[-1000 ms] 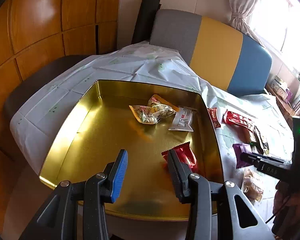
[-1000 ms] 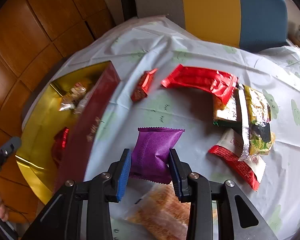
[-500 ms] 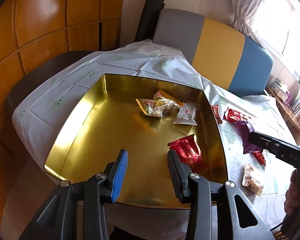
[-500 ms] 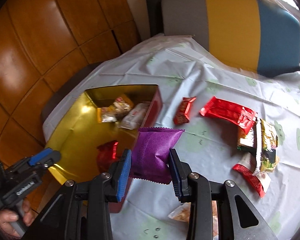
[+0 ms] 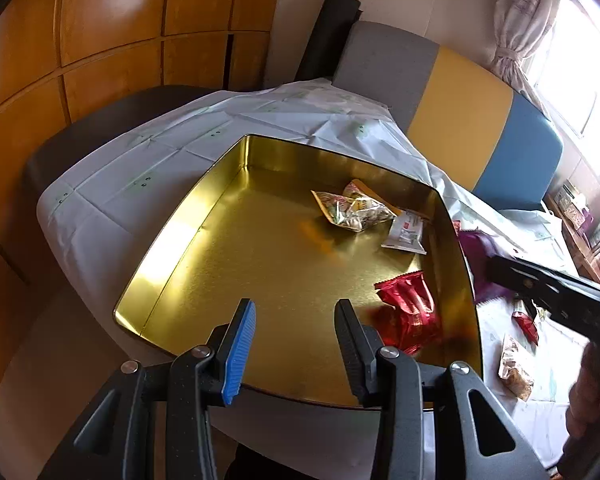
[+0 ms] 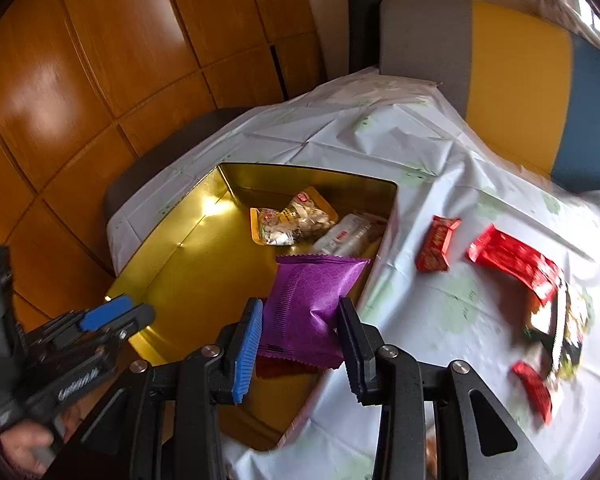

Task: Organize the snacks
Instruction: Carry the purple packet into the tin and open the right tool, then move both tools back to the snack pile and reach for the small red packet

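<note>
Wood-panel wall behind, white tablecloth (image 6: pixel 380 136) on table w/ gold tin (image 5: pixel 228 184) at left; right gripper (image 6: pixel 300 340) clamps purple snack pack (image 6: pixel 308 304) over tin's near right edge; left gripper (image 5: pixel 296 340) partly open, nothing between jaws, above tin's near rim

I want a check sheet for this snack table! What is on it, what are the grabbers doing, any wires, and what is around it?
Surface: white tablecloth, creased.
Job's things: gold tin holds a red packet, a white packet and a clear bag; purple packet held above the tin's edge.
Clutter: more snack packets loose on the cloth.
Grippers: left gripper open, empty; right gripper shut on the purple packet.
Cables: nothing seen.
Surroundings: wood panels, striped chair, curtain.
</note>
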`<state>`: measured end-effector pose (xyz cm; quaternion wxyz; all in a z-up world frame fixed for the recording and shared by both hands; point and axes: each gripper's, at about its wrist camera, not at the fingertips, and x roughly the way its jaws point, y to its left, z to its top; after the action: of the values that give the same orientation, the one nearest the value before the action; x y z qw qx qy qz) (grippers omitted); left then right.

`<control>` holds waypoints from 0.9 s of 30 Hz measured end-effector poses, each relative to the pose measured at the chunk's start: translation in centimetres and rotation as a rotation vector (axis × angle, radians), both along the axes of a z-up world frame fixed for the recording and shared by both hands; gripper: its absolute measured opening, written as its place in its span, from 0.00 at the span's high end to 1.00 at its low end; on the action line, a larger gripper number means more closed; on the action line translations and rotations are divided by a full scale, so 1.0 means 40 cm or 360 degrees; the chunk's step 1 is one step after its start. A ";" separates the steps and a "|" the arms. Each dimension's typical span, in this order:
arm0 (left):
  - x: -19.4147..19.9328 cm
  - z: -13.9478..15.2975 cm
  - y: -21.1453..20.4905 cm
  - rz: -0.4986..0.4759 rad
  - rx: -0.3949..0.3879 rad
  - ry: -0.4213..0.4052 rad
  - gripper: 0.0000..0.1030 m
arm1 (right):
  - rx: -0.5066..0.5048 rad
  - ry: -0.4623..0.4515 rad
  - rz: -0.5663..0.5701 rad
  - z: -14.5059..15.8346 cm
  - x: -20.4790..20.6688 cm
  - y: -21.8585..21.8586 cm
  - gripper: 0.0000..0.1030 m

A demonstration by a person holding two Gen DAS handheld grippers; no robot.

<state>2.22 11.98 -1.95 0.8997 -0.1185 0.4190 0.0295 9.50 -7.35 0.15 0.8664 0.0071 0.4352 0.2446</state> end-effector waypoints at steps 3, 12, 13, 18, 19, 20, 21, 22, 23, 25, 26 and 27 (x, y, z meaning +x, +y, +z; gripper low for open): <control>-0.002 -0.004 0.006 0.0004 -0.0006 0.0001 0.60 | -0.0106 0.0006 0.0007 -0.025 0.030 0.040 0.61; 0.004 -0.022 0.008 0.0005 -0.0006 0.0016 0.60 | -0.0191 0.0018 -0.0018 -0.070 0.041 0.048 0.58; 0.004 -0.022 0.010 0.0002 -0.0005 0.0016 0.60 | -0.0179 0.0020 -0.0025 -0.070 0.037 0.040 0.58; 0.002 -0.019 -0.002 -0.0015 0.0016 0.0003 0.60 | -0.0100 -0.0004 -0.0065 -0.052 0.007 0.005 0.58; 0.000 -0.017 -0.004 -0.0018 0.0018 0.0000 0.60 | -0.0083 -0.0015 -0.0075 -0.045 -0.002 -0.006 0.56; -0.001 -0.015 -0.008 -0.0023 0.0024 -0.0003 0.60 | -0.0075 -0.0026 -0.0085 -0.040 -0.010 -0.015 0.51; -0.003 -0.012 -0.011 -0.0029 0.0029 -0.0006 0.60 | -0.0071 -0.0037 -0.0096 -0.035 -0.018 -0.026 0.50; -0.004 -0.008 -0.014 -0.0036 0.0036 -0.0009 0.60 | -0.0070 -0.0044 -0.0107 -0.031 -0.026 -0.038 0.48; -0.004 -0.005 -0.017 -0.0042 0.0045 -0.0016 0.60 | -0.0069 -0.0049 -0.0115 -0.027 -0.032 -0.048 0.48; -0.005 0.002 -0.023 -0.0054 0.0061 -0.0024 0.60 | -0.0071 -0.0061 -0.0142 -0.021 -0.046 -0.079 0.47; -0.006 0.006 -0.029 -0.0063 0.0072 -0.0031 0.60 | -0.0071 -0.0064 -0.0157 -0.018 -0.051 -0.094 0.45; -0.008 0.009 -0.031 -0.0067 0.0077 -0.0034 0.60 | -0.0070 -0.0066 -0.0180 -0.016 -0.057 -0.115 0.44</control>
<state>1.90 10.73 -1.61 0.9072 -0.0880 0.4109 0.0194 7.22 -11.97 -0.50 0.8877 0.0076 0.4213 0.1857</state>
